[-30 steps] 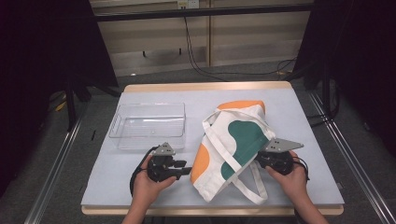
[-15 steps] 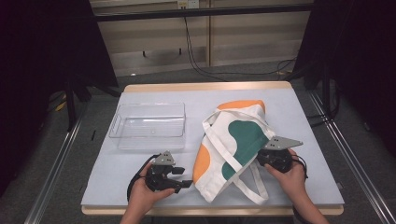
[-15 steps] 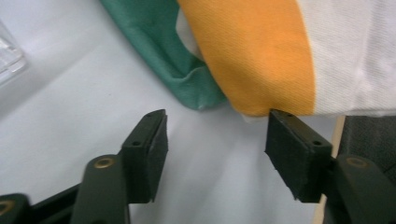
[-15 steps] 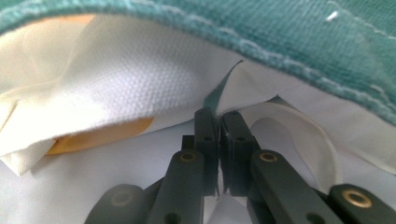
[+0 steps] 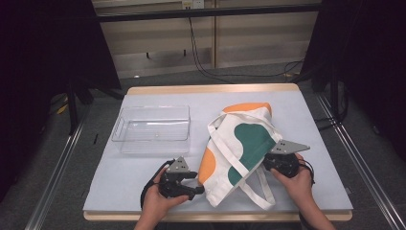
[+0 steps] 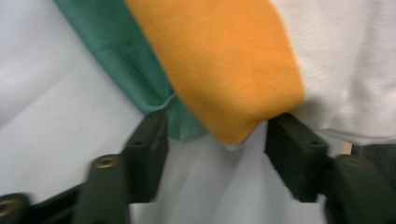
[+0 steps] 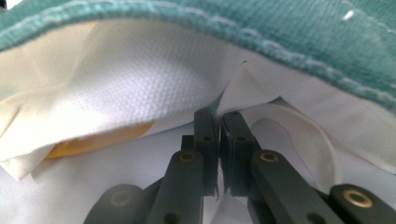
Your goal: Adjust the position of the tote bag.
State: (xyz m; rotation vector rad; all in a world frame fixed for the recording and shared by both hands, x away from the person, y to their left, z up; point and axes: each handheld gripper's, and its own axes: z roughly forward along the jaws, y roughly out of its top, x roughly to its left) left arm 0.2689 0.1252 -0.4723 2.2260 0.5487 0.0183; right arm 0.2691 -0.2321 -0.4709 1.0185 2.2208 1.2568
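Two grippers work the tote bag (image 5: 242,143) at lower centre: right gripper (image 5: 276,163) clenched on its fabric edge, left gripper (image 5: 194,183), fingers just opening, released astride the corner, probably needing to clamp next.

clear plastic tray (image 5: 152,130), grey table (image 5: 306,112)

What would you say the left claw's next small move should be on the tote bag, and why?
Probably ease the left claw forward and close it on the tote bag. Its jaws, which have just been opening, stand apart with the bag's orange corner at their tips, not pressed. The right claw is already shut on the bag's far edge, so a second grip would let both lift it.
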